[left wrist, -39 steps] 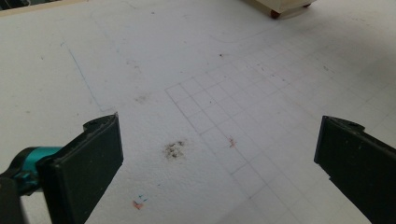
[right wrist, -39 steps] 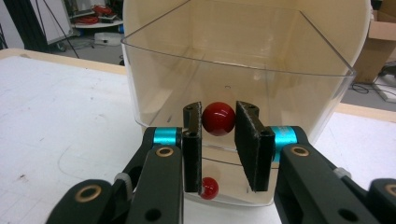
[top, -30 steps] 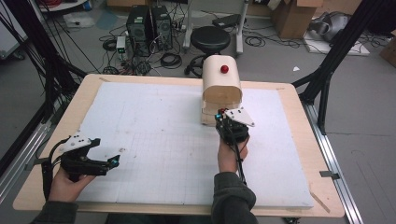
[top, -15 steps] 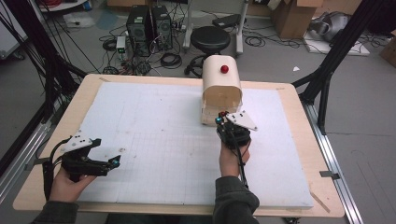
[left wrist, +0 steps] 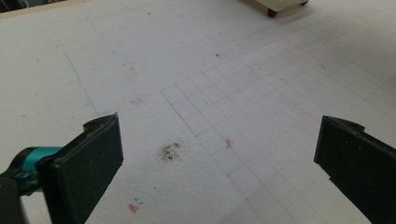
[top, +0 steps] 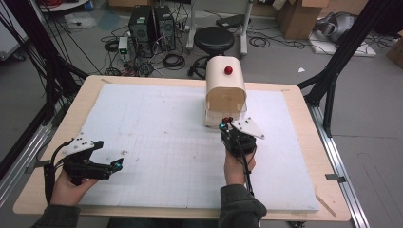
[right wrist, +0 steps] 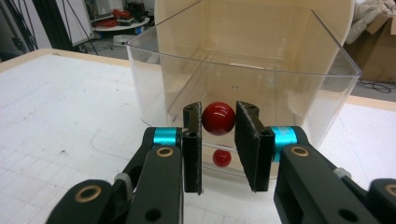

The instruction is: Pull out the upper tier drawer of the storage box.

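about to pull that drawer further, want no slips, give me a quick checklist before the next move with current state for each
1. Right claw closed on the red knob: ok, both jaws press its sides.
2. Knob centred between the jaws: ok, in the right gripper view.
3. Clear drawer partly out of the wooden box: ok.
4. Drawer contents: cannot tell; nothing obvious through the clear walls.
5. Left claw out of the way: ok, open over the white mat, far from the box.
6. Box held against sliding: not ok, nothing steadies it.

Wooden box cut off at top edge, prob. just its base; right jaw clipped bottom-right.
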`<action>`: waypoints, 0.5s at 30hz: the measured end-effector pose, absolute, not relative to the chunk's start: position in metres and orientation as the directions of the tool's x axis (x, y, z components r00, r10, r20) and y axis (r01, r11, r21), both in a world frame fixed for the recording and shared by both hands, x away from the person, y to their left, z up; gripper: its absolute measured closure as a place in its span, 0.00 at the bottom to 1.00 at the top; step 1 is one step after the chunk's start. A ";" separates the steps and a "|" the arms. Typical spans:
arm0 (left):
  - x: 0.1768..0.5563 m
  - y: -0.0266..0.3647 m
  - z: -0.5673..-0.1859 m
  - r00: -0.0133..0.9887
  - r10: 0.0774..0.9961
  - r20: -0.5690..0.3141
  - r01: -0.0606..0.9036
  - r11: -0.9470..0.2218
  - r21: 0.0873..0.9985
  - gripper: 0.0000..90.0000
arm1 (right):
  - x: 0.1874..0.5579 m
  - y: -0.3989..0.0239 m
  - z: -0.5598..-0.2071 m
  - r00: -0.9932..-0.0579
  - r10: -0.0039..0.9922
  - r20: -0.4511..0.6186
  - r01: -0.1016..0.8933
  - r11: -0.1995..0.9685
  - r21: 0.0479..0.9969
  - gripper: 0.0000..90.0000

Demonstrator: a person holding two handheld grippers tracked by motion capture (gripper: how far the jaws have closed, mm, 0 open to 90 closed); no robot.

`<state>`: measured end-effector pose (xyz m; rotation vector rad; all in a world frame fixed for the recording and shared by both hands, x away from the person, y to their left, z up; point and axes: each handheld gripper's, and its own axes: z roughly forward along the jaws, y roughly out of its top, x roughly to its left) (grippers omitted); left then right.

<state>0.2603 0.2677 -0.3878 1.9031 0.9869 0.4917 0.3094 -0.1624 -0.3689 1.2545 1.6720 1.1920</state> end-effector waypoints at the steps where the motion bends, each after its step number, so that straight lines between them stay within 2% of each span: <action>1: 0.260 0.268 -0.388 0.601 0.797 -0.055 0.435 -0.269 0.859 0.02 | 0.309 -0.162 -0.369 -0.268 0.963 -0.016 0.299 0.099 0.949 0.81; 15: 0.260 0.267 -0.387 0.606 0.793 -0.053 0.431 -0.273 0.860 0.02 | 0.297 -0.165 -0.368 -0.290 0.956 -0.030 0.289 0.118 0.950 0.81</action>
